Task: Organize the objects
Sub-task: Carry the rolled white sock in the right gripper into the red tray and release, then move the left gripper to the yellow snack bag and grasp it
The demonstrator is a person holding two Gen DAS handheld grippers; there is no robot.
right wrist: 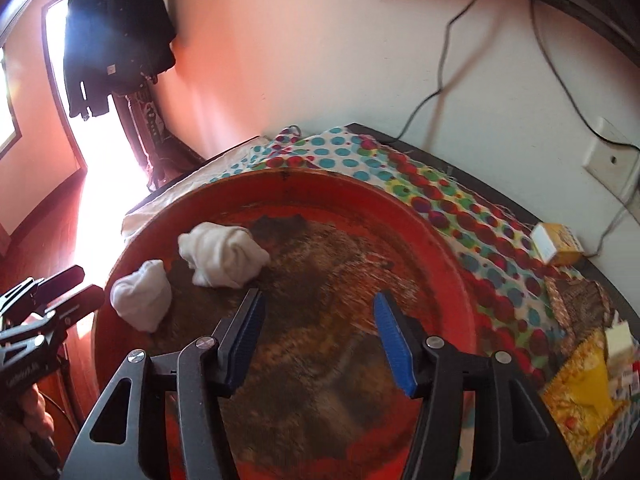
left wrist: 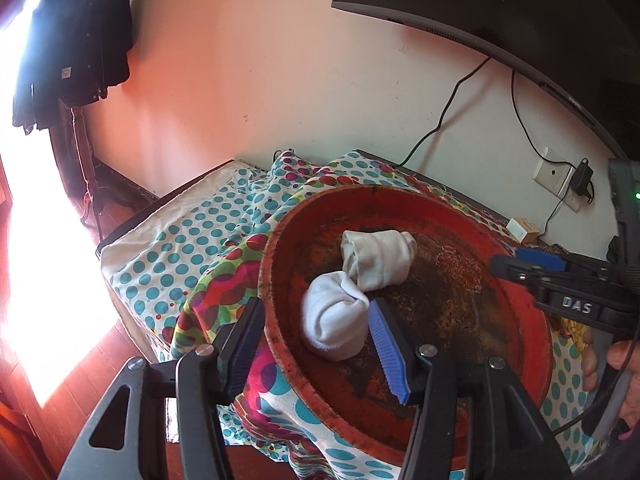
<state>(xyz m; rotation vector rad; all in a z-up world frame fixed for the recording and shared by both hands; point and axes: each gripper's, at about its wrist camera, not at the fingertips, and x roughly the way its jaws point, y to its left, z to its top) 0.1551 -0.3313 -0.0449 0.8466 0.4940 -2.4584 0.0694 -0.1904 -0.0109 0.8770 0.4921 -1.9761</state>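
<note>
A worn round red tray (left wrist: 280,352) lies on a dotted cloth. Two rolled white socks lie in it: one white roll (left wrist: 334,320) near the rim and a cream roll (left wrist: 378,258) beyond it. My left gripper (left wrist: 320,344) is open, its fingers straddling the tray rim with the white roll between them, not pinched. In the right wrist view the tray (right wrist: 448,240) fills the middle, with the white roll (right wrist: 142,300) and the cream roll (right wrist: 222,254) at its left. My right gripper (right wrist: 320,340) is open and empty above the tray's middle; it also shows in the left wrist view (left wrist: 524,264).
The dotted cloth (left wrist: 180,248) covers a dark table against a white wall. A yellow box (right wrist: 558,244), a brown patterned item (right wrist: 576,300) and yellow packets (right wrist: 580,392) lie at the right. Cables (left wrist: 448,112) hang to a wall socket (left wrist: 554,178). A monitor (left wrist: 500,4) is above.
</note>
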